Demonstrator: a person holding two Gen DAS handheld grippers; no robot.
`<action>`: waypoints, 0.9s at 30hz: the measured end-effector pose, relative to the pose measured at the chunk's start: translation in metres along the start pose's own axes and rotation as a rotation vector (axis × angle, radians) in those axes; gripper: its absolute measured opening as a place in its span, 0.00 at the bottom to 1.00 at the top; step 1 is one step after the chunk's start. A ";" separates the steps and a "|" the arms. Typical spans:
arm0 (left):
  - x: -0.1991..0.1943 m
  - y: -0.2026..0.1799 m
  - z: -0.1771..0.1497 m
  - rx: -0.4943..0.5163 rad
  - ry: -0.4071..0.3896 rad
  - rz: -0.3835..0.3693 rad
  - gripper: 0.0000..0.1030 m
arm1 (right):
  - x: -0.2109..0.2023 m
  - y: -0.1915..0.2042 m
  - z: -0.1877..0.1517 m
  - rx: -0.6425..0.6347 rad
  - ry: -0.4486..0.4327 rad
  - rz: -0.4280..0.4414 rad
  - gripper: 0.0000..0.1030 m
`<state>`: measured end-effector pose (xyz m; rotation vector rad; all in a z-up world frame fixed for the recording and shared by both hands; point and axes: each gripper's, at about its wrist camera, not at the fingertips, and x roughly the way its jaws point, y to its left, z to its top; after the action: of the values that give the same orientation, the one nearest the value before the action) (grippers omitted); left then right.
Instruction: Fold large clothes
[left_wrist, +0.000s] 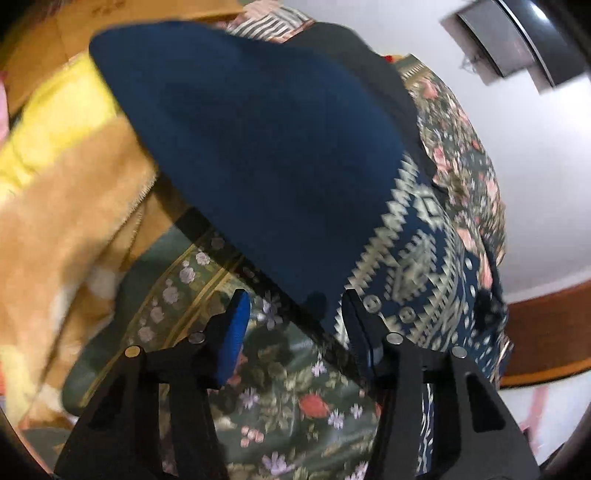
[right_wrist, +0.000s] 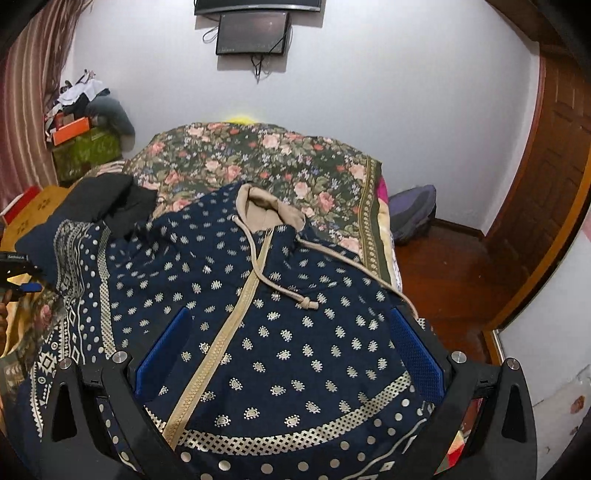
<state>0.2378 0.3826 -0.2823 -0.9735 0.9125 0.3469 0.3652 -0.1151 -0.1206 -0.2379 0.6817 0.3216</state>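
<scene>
Both jaws spread, gripping nothing; navy hoodie (right_wrist: 280, 302) sleeve (left_wrist: 258, 147) blurred, hem cut off below.

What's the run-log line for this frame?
phase: mid-fold | left gripper: open, at sleeve edge | right gripper: open over navy hoodie | surface: floral bedspread

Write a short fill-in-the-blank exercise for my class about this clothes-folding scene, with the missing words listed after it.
1. The navy hooded garment lies on a bedspread printed with ____.
2. The garment's hood lining is ____ in colour.
3. The right gripper has its two blue pads spread wide, so it is ____.
4. A dark screen is mounted on the ____ behind the bed.

Missing words: flowers; beige; open; wall
</scene>
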 end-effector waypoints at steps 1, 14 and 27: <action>0.002 0.002 0.002 -0.008 -0.009 -0.015 0.49 | 0.003 0.000 -0.001 -0.002 0.008 0.000 1.00; -0.002 -0.026 0.014 0.149 -0.165 -0.010 0.04 | 0.011 0.002 0.003 0.006 0.036 -0.009 1.00; -0.111 -0.172 -0.020 0.529 -0.417 0.036 0.02 | -0.017 -0.002 0.010 0.010 -0.017 0.008 1.00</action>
<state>0.2689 0.2869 -0.1029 -0.3755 0.5920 0.3023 0.3593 -0.1171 -0.1015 -0.2223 0.6676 0.3271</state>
